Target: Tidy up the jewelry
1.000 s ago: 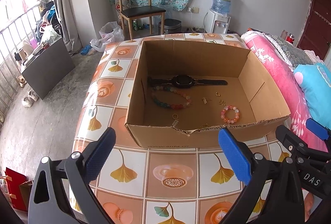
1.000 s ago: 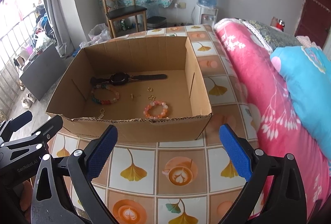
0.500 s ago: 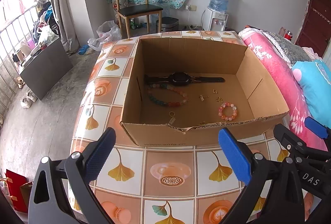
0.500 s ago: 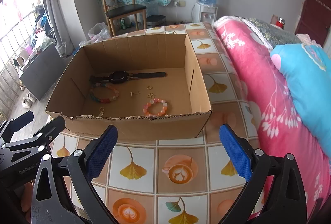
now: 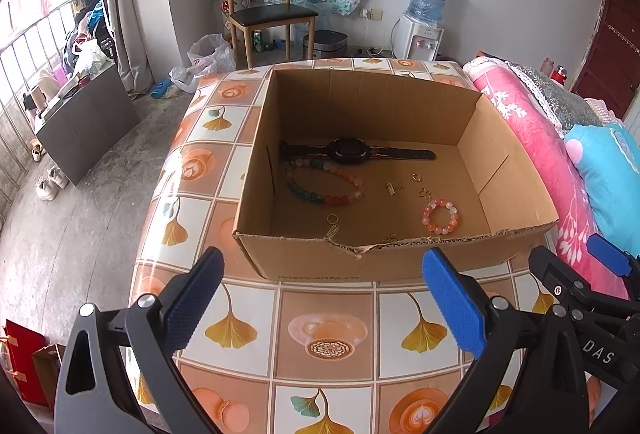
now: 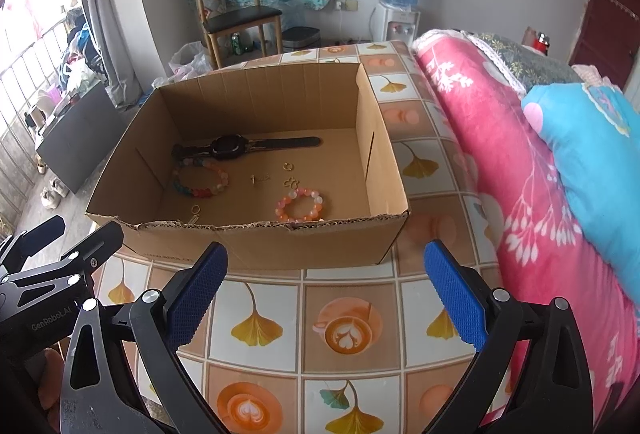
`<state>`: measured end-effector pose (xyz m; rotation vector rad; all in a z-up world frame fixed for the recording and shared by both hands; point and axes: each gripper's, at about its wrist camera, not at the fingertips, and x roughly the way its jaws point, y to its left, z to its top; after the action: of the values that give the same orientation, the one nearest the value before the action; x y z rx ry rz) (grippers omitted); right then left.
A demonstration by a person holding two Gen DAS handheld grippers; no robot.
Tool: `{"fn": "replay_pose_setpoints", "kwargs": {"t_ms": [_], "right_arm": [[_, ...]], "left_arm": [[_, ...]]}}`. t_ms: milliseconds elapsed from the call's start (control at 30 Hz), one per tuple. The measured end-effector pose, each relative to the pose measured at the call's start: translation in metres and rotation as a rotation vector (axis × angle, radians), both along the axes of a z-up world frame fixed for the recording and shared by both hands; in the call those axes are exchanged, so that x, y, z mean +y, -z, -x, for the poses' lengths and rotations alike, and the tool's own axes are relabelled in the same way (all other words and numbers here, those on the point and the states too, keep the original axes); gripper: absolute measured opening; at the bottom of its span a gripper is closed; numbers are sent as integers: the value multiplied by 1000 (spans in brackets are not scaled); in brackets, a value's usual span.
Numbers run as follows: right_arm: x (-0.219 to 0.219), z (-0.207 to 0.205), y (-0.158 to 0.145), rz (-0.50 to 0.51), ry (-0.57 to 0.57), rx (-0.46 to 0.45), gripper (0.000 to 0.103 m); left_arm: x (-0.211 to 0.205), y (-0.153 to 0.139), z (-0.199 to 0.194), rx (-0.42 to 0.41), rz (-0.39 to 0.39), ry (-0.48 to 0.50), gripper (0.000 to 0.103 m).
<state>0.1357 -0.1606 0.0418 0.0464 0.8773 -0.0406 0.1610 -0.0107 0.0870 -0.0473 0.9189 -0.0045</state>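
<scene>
With the watch (image 5: 346,150), 2 bead bracelets and small gold pieces lying in the box (image 5: 360,262), both the left gripper (image 5: 320,298) and right gripper (image 6: 324,290) hung wide and empty short of it, fitting either sorting ahead or sorting done.

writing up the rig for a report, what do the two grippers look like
Both are black plastic clamp-style frames with silver rivets and two fingers faced with blue textured pads. The left gripper reads "GenRobot.AI" on its side; the right gripper reads "DAS". No cables or sleeves show.
</scene>
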Motion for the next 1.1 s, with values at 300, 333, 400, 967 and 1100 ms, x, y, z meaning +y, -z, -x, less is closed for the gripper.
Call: {"fn": "replay_pose_setpoints", "kwargs": {"t_ms": [300,333,400,967,1100], "right_arm": [[0,0,0,-1,0,-3,95],[0,0,0,0,0,-1,95],[0,0,0,0,-1,-1,95],[2,2,2,4,-1,-3,95],[3,4,3,5,1,-2,95]], "left_arm": [[1,1,0,3,6,-3,98],[1,1,0,1,6,-2,98],[1,1,0,1,4,-3,98],[-1,-1,1,-1,5,-2,98],[-3,-2,1,-3,6,-4,98]]}}
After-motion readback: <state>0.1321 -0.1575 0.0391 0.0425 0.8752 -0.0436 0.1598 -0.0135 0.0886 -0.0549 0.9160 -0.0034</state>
